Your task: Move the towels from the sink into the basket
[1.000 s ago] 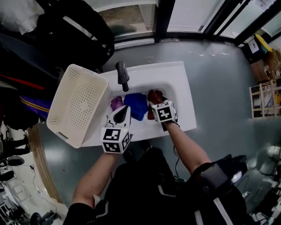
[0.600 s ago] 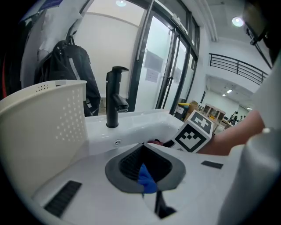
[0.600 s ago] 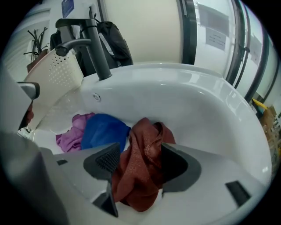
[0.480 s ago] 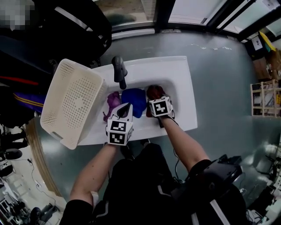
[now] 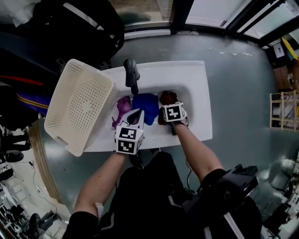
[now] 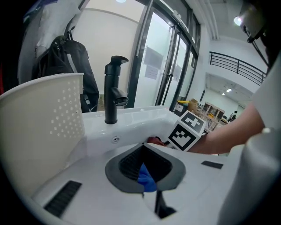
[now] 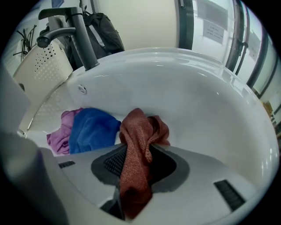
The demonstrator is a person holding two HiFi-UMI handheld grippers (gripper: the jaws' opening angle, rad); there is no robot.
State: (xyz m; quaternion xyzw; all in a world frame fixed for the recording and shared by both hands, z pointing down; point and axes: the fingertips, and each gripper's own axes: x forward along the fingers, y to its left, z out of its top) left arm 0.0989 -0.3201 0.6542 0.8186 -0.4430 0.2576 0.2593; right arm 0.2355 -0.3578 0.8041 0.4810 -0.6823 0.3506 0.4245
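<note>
**Two grippers at the towels in a white sink**

The sink (image 5: 196, 93) is a glossy white slab with a rounded basin. It stands on a smooth grey floor (image 5: 233, 84) before a run of dark-framed glass panels (image 5: 205, 11). A matte black tap (image 5: 132, 74) with a cylindrical stem rises at the basin's far edge. A cream plastic basket (image 5: 79, 105), rectangular and pierced with rows of small holes, leans tilted against the sink's left end. A black bag (image 5: 79, 28) lies beyond the basket.

All three towels lie crumpled in the basin, side by side. The purple towel (image 5: 122, 108) is nearest the basket, the blue towel (image 5: 147, 103) is in the middle, and the rust-red towel (image 5: 167, 98) is to the right.

The left gripper (image 5: 135, 116) points into the basin with its jaws drawn close, a fold of the blue towel pinched at their tips. The right gripper (image 7: 139, 162) has just been closing its jaws, and the rust-red towel, coarse and nubbly in weave, hangs clamped between them.
</note>
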